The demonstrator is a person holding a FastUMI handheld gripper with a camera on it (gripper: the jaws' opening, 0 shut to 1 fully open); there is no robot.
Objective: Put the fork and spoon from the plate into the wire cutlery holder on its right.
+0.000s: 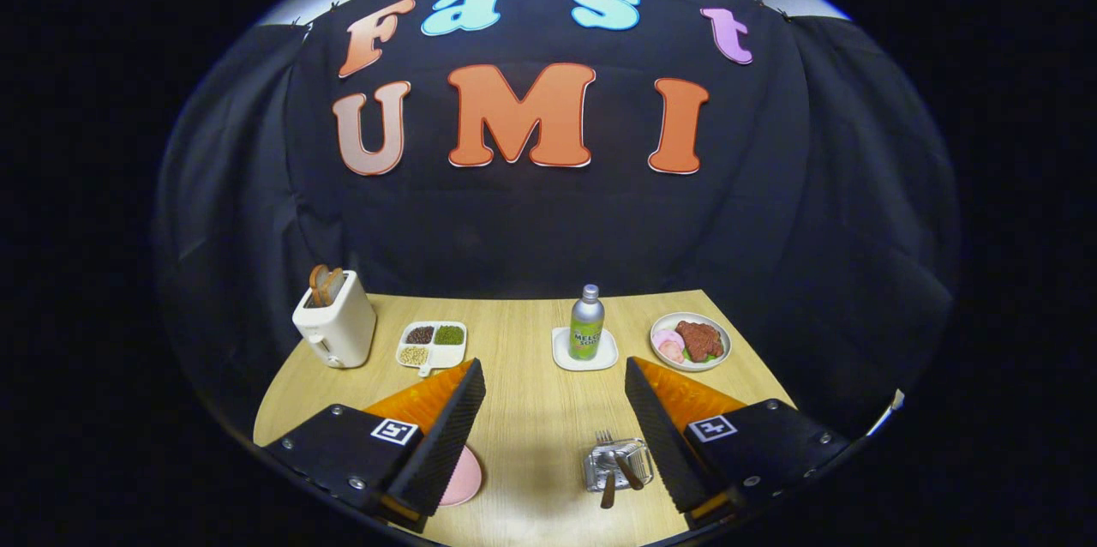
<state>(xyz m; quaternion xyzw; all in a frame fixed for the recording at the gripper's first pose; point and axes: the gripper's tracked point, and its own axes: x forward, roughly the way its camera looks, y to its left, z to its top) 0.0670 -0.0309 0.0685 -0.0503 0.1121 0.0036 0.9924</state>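
Two utensils: fork and brown-handled spoon (619, 470) standing in square wire cutlery holder (614, 465)
gripper (554, 427): released, empty, holder between fingers, nearer right
pink round plate (463, 477): behind left finger

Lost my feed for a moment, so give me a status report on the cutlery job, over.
Claw open, holding nothing. Wire cutlery holder between the fingers, fork tines and brown handles sticking out of it. Round pink plate beside the left finger, partly hidden. Nothing in the way.

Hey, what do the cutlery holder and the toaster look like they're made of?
The cutlery holder, between the open gripper fingers, looks like bright metal wire: thin, silvery, glinting. The toaster looks like smooth cream plastic or painted metal with a soft sheen; the picture leaves that open.
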